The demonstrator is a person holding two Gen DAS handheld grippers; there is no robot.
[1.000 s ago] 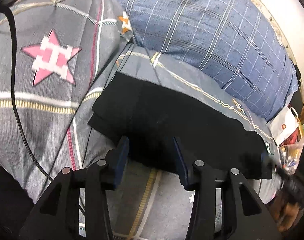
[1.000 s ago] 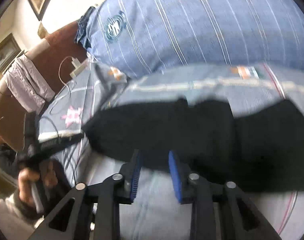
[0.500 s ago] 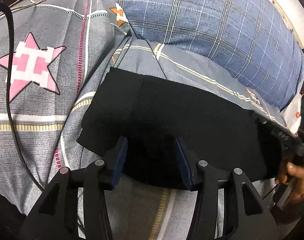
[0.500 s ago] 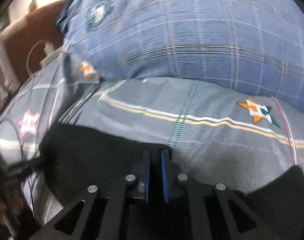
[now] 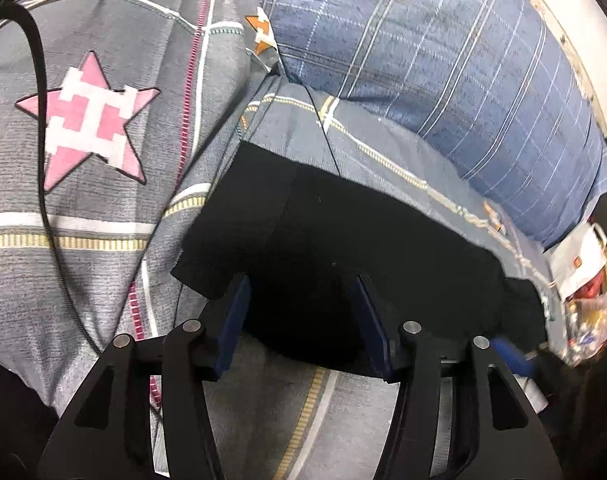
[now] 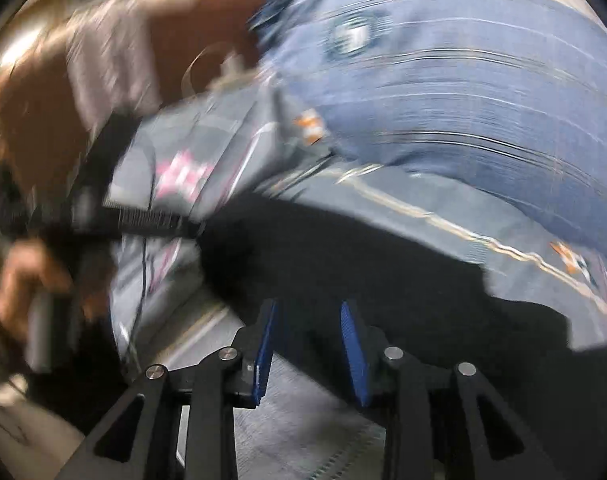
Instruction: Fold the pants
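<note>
A bed fills both views: a grey quilt [image 5: 103, 216] with a pink star [image 5: 87, 124] and striped bands, and a blue plaid pillow [image 5: 443, 80] banked against the far side. A black cable [image 5: 47, 184] trails down the quilt at the left. On the quilt, just below the pillow, lie the black pants [image 5: 363, 232], already folded into a long flat band running from near the star toward the clutter at the right edge.

The left gripper [image 5: 301, 316] sits over the near edge of the pants with its jaws spread; they have just been opening, and the cloth lies between the 2 blue pads without being pinched. The right gripper [image 6: 309, 350] (its view is heavily smeared) also has its jaws apart, having just reopened, with the pants [image 6: 383, 264] showing dark between and beyond the pads; I see no grip there either. In that view the other hand [image 6: 27, 280] holds the left tool at the far left.

The step looks like letting go after a fold and setting up the next one. To do it well, lift both tools clear without dragging the top layer, then take the 2 corners of 1 short end, pinch through all layers, and carry them over evenly so the edges meet. Loose cloth could slide on the soft quilt.
</note>
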